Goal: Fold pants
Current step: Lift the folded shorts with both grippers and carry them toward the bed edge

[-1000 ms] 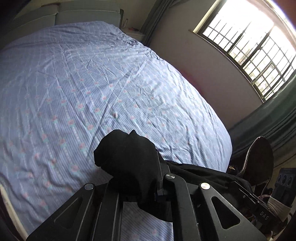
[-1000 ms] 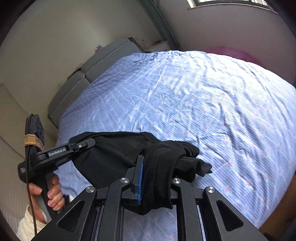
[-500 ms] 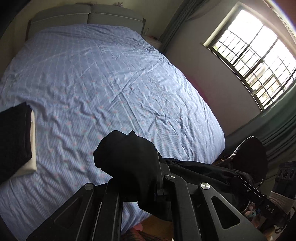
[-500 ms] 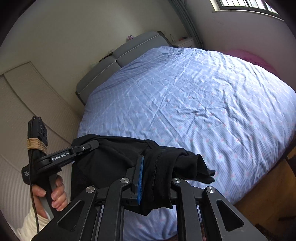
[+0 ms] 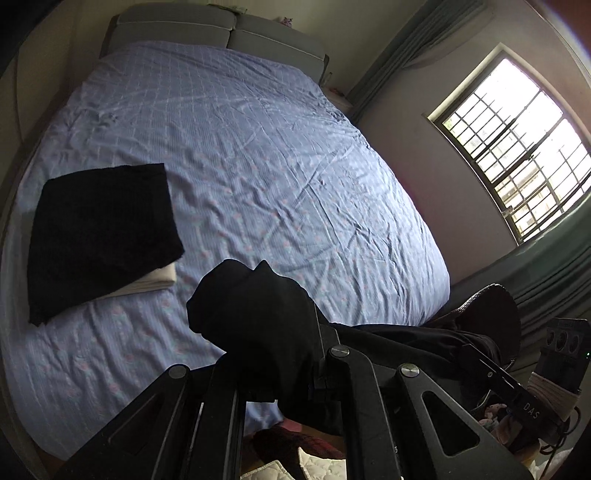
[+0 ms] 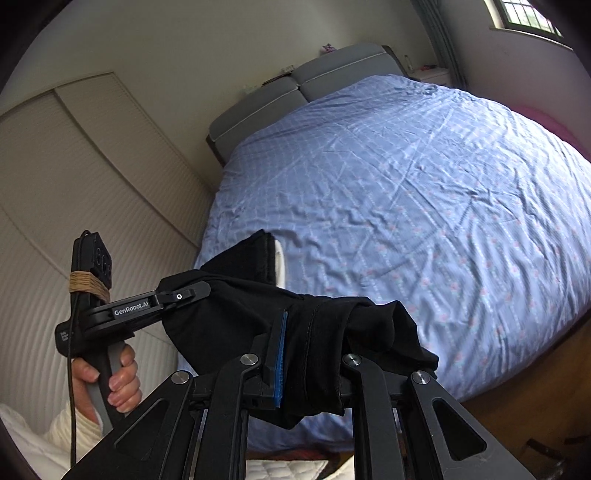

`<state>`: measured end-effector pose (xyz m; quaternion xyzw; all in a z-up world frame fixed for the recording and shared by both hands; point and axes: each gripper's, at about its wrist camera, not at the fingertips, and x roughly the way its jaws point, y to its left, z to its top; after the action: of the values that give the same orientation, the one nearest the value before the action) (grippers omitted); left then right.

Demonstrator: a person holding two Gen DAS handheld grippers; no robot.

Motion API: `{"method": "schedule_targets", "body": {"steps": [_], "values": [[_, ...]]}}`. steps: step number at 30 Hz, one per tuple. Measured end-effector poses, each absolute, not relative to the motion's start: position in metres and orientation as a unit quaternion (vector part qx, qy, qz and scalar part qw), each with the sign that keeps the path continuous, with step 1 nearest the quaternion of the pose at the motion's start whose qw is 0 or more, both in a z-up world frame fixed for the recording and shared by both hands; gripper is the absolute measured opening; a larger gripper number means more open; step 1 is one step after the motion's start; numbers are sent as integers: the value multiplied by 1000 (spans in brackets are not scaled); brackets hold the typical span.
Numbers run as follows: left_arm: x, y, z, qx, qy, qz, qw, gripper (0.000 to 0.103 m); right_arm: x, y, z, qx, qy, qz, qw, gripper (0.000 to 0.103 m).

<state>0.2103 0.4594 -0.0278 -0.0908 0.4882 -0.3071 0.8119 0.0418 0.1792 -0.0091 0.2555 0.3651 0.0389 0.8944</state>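
Note:
Black pants (image 5: pixel 258 317) hang in the air between my two grippers, off the near edge of the bed. My left gripper (image 5: pixel 280 354) is shut on one bunched end of the pants. My right gripper (image 6: pixel 306 350) is shut on the other end, the cloth (image 6: pixel 332 332) draped over its blue-padded finger (image 6: pixel 279 354). The left gripper also shows in the right wrist view (image 6: pixel 177 295), held by a hand, with the pants stretched from it. The fingertips of both are hidden by cloth.
The bed (image 5: pixel 277 166) with a blue patterned sheet fills both views. A stack of folded black and white clothes (image 5: pixel 99 232) lies on its left near part. Grey headboard (image 5: pixel 221 29) at the far end, window (image 5: pixel 517 144) right, wardrobe doors (image 6: pixel 74 166) left.
Both grippers have pulled back and up from the bed with the pants. The bed now looks farther off, and the folded stack has come into view.

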Motion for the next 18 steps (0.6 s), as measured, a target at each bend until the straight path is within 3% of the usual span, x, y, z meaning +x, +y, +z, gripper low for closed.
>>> {"method": "schedule_targets", "body": {"steps": [9, 18], "values": [[294, 613, 1, -74, 487, -334, 804, 11, 97, 349, 4, 295, 348, 10, 890, 15], [397, 650, 9, -39, 483, -362, 796, 11, 182, 422, 4, 306, 362, 16, 880, 15]]}}
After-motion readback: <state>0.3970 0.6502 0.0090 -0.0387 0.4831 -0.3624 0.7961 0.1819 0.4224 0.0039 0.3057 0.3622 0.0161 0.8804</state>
